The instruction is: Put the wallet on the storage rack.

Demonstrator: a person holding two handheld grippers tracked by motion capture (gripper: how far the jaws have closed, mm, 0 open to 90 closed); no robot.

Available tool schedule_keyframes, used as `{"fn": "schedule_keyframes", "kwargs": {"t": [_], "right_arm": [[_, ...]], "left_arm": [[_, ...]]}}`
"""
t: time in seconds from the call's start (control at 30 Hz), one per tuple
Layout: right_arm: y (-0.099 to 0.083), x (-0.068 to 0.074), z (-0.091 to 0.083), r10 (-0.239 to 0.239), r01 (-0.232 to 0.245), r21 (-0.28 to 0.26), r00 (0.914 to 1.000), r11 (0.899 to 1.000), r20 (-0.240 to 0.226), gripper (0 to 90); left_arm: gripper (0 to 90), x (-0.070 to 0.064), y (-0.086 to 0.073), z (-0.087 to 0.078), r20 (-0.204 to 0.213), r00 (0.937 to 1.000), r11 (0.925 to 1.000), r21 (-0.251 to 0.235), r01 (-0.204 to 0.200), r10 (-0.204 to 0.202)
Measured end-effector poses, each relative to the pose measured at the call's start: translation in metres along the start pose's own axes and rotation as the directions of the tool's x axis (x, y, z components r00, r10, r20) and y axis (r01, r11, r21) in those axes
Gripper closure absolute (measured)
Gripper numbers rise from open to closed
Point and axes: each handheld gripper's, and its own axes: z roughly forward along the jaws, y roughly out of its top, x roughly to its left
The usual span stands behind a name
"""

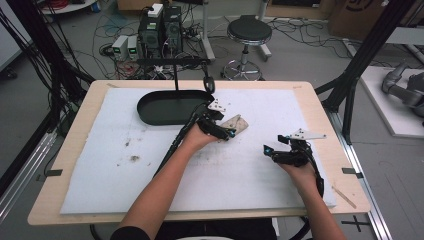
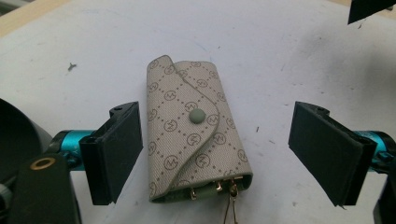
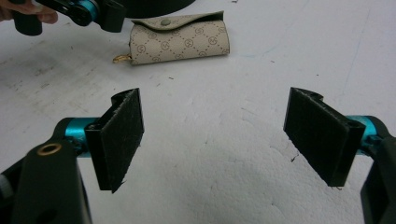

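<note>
A beige patterned key pouch point(image 1: 236, 123) with a snap flap lies on the white mat. My left gripper point(image 1: 226, 131) is open and straddles it; in the left gripper view the pouch point(image 2: 194, 133) lies between the two wide-apart black jaws of that gripper point(image 2: 219, 149), touching neither, with gold key hooks poking out at its near end. My right gripper point(image 1: 270, 151) stands open over bare mat to the right. In the right gripper view its jaws point(image 3: 215, 140) hold nothing, and the pouch point(image 3: 180, 38) lies farther off beside the left gripper's jaw.
A black oval tray point(image 1: 170, 107) sits at the back of the mat, left of the pouch. A black stand pole rises behind it. Dirt marks dot the mat's left part point(image 1: 134, 158). The wooden table edge point(image 1: 320, 107) borders the mat.
</note>
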Motion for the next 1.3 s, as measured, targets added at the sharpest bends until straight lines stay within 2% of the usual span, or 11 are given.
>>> {"fn": "schedule_keyframes", "kwargs": {"t": [0.2,0.47,0.5,0.57,0.67,0.83,0.9,0.97,1.0,1.2,1.3], "right_arm": [[0.000,0.000,0.001,0.000,0.000,0.005,1.0000,1.000,-0.001,20.5],[0.000,0.001,0.001,-0.003,0.003,0.011,1.0000,1.000,-0.001,20.5],[0.000,0.001,0.001,-0.002,0.002,0.013,1.0000,1.000,0.000,20.5],[0.000,0.001,0.002,-0.005,0.005,0.015,1.0000,1.000,-0.001,20.5],[0.000,0.002,0.002,-0.008,0.008,0.015,1.0000,1.000,0.000,20.5],[-0.001,0.003,0.003,-0.009,0.009,0.023,1.0000,1.000,-0.002,20.5],[-0.001,0.003,0.003,-0.009,0.009,0.024,1.0000,1.000,-0.002,20.5],[-0.001,0.002,0.003,-0.011,0.011,0.024,0.9999,1.000,-0.001,20.5],[-0.001,0.002,0.003,-0.008,0.008,0.024,1.0000,1.000,-0.001,20.5],[-0.001,0.002,0.003,-0.009,0.009,0.026,1.0000,1.000,-0.003,20.5],[-0.001,0.002,0.003,-0.009,0.009,0.026,0.9999,1.000,-0.007,20.5]], "left_arm": [[16.9,0.004,-0.003,0.010,-0.025,0.9996,0.9996,0.025,0.014,-0.013],[16.5,0.006,-0.014,0.027,-0.037,0.9990,0.9939,0.106,0.028,-0.024],[16.5,0.005,-0.015,0.029,-0.038,0.9991,0.9922,0.122,0.025,-0.021],[13.1,0.000,-0.015,0.033,-0.058,0.9978,0.9898,0.140,-0.022,0.031],[12.6,0.000,-0.015,0.033,-0.060,0.9979,0.9904,0.137,-0.016,0.024],[12.9,-0.001,-0.014,0.032,-0.064,0.9972,0.9890,0.145,-0.028,0.037],[16.5,-0.002,-0.014,0.032,-0.056,0.9976,0.9902,0.136,-0.032,0.040],[28.2,-0.003,-0.013,0.030,-0.052,0.9975,0.9902,0.134,-0.041,0.048],[30.4,-0.003,-0.012,0.030,-0.052,0.9970,0.9894,0.136,-0.050,0.058],[35.4,-0.006,-0.010,0.028,-0.060,0.9940,0.9864,0.143,-0.082,0.091],[36.1,-0.005,-0.009,0.025,-0.054,0.9946,0.9855,0.150,-0.080,0.089]]}}
